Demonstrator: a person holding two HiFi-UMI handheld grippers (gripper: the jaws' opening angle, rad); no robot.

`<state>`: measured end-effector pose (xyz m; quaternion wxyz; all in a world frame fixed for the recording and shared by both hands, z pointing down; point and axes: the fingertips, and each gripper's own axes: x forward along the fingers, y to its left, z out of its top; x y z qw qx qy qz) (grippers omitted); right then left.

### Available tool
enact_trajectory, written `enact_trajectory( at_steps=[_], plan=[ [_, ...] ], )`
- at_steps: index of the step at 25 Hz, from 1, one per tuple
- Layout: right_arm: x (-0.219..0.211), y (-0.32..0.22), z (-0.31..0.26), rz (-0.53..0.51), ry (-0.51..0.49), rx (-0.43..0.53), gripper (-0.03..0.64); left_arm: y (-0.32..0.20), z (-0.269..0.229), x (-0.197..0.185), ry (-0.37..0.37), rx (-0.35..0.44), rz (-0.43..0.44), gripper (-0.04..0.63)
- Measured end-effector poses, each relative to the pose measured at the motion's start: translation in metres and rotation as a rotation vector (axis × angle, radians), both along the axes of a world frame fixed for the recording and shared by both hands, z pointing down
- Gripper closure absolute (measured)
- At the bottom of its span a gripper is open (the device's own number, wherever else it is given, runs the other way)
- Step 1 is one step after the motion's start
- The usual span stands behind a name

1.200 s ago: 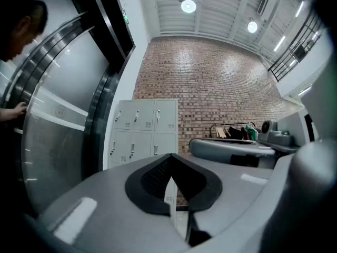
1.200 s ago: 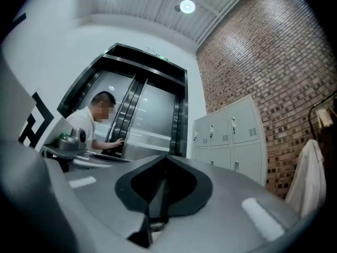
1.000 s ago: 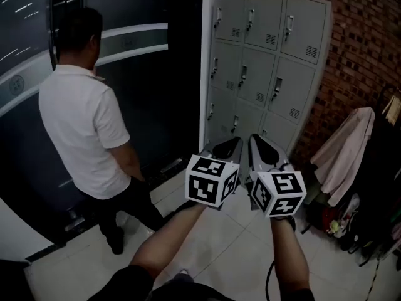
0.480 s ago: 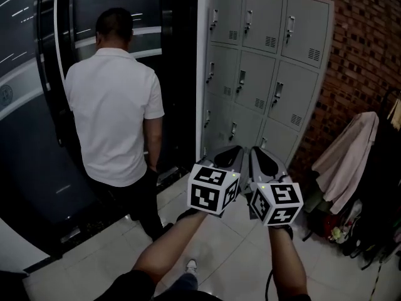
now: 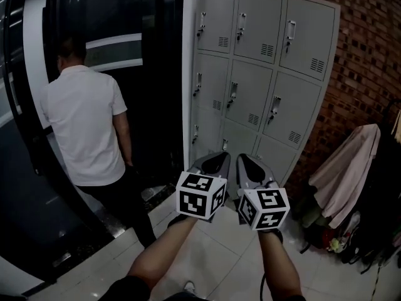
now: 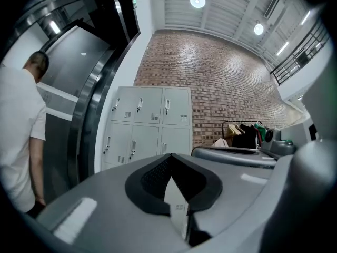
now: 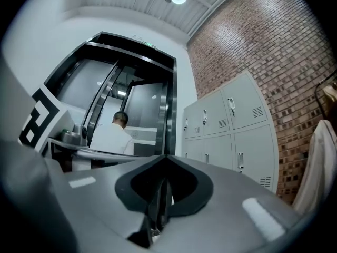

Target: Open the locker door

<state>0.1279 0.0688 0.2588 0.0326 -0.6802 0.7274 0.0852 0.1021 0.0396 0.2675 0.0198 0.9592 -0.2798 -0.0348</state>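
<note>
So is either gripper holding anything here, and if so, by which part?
Nothing is held. The left gripper and the right gripper both have their jaws together with nothing between them, and neither touches the locker.

The far locker [image 5: 263, 74] is matt grey painted metal, the brick wall [image 5: 369, 55] to its right rough, the floor tiles [image 5: 216, 256] glossy, the hanging garment [image 5: 341, 168] soft cloth.

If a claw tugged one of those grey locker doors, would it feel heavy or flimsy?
Probably light but fairly stiff: the locker door looks like thin painted sheet metal with stamped vents. It would likely swing as one panel rather than flex. Its small metal handle looks narrow and shiny, so it may be slippery to grip.
</note>
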Motion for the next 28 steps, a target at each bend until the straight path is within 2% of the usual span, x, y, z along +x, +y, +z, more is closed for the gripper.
enact_trajectory(
  at_steps=[12,28],
  plan=[
    [0.030,-0.144,-0.008,0.058,0.005,-0.007,0.616,-0.146,-0.008,0.028,0.006,-0.005,0.056,0.591],
    [0.065,-0.241,-0.007,0.053,0.014,0.012,0.616,-0.245,0.007,0.057,-0.007,-0.007,0.047,0.591]
  ],
)
